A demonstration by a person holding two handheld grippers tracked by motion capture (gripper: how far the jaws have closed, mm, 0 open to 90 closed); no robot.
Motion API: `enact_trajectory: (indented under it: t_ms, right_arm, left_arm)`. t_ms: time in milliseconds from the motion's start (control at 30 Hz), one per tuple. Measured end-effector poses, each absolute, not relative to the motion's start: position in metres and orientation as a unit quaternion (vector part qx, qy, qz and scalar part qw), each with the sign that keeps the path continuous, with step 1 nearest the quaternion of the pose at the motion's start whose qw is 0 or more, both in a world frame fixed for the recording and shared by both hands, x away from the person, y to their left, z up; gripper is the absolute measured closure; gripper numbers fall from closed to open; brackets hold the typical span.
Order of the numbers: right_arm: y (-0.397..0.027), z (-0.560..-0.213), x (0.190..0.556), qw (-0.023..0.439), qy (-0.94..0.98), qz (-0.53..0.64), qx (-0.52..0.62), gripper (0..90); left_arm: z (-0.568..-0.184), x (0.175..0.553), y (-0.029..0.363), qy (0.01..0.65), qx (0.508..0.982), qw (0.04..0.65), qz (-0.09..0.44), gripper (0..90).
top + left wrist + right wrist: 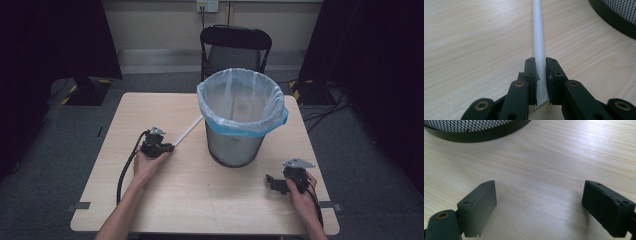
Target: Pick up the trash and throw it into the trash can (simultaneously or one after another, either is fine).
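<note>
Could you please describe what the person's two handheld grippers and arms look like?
Both are black two-jaw tools. The left gripper and right gripper each carry a grey three-cornered plate on top and trail a black cable. Brass-coloured rivets mark the jaw links. The forearms are bare, with no sleeves in sight.

The table [165, 200] is pale wood, smooth and matt; the white tube [539, 37] looks like smooth plastic (slightly satin); the wastebasket [234, 145] is black metal mesh, its liner [240, 95] thin translucent plastic.
</note>
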State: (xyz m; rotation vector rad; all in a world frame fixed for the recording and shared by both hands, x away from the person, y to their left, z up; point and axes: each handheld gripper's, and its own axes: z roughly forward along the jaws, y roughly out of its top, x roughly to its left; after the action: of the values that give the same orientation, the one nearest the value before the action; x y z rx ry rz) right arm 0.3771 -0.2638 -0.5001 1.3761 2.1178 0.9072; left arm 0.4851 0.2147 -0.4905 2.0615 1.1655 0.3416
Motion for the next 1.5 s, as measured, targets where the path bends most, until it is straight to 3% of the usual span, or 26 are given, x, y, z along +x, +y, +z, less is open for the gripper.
enact_trajectory:
  t_ms: [333,1500]
  right_arm:
    - [-0.264,-0.500,0.377,0.227,0.769,0.329,0.499,11.7]
    - [-0.264,-0.500,0.377,0.227,0.769,0.329,0.499,11.7]
  left_arm:
    - [-0.486,0.487,0.228,0.476,0.779,0.386,0.136,80.4]
    - [-0.432,0.471,0.255,0.446,0.726,0.496,0.169,80.2]
